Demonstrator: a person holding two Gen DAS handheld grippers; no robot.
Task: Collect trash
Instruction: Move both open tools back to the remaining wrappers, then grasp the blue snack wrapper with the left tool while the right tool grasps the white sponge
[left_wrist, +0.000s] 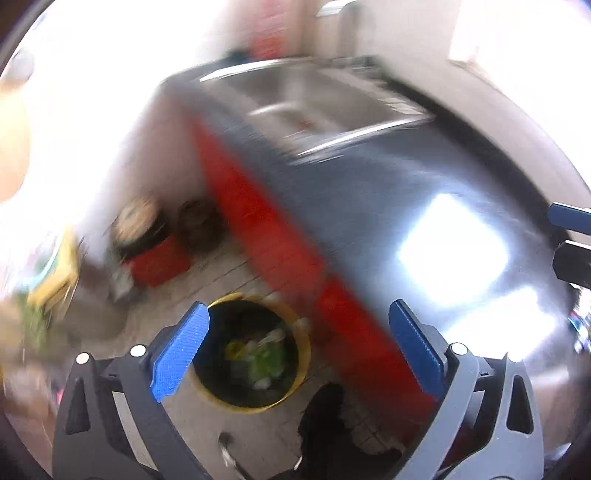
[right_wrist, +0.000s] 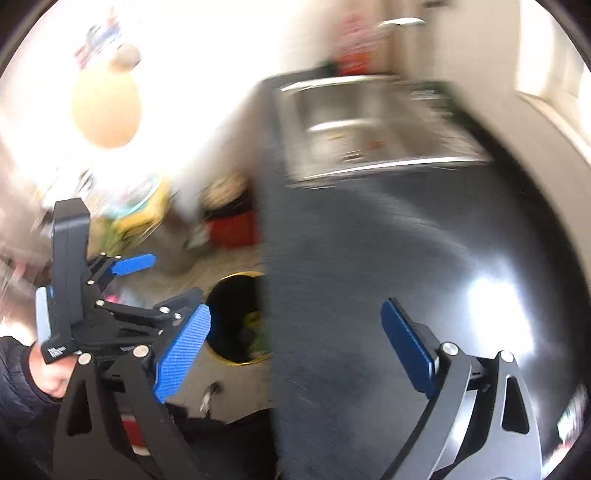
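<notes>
trash (left_wrist: 264, 356) lies in yellow-rimmed bin (left_wrist: 301, 354) on floor, beside red cabinet front (left_wrist: 258, 221). we hold left gripper (left_wrist: 299, 347) over bin, fingers spread wide, nothing between. our right gripper (right_wrist: 295, 350) sits over dark counter (right_wrist: 406, 251), fingers spread, empty. steel sink (right_wrist: 373, 129) beyond; frames blurred.

Yellow-rimmed round bin (left_wrist: 255, 354) upright on the floor beside the bench, dark inside, green, yellow and white trash (left_wrist: 264, 360) within

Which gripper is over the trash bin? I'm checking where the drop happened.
The left gripper: the yellow-rimmed bin shows between its open fingers; the right gripper frames mostly dark countertop.
</notes>
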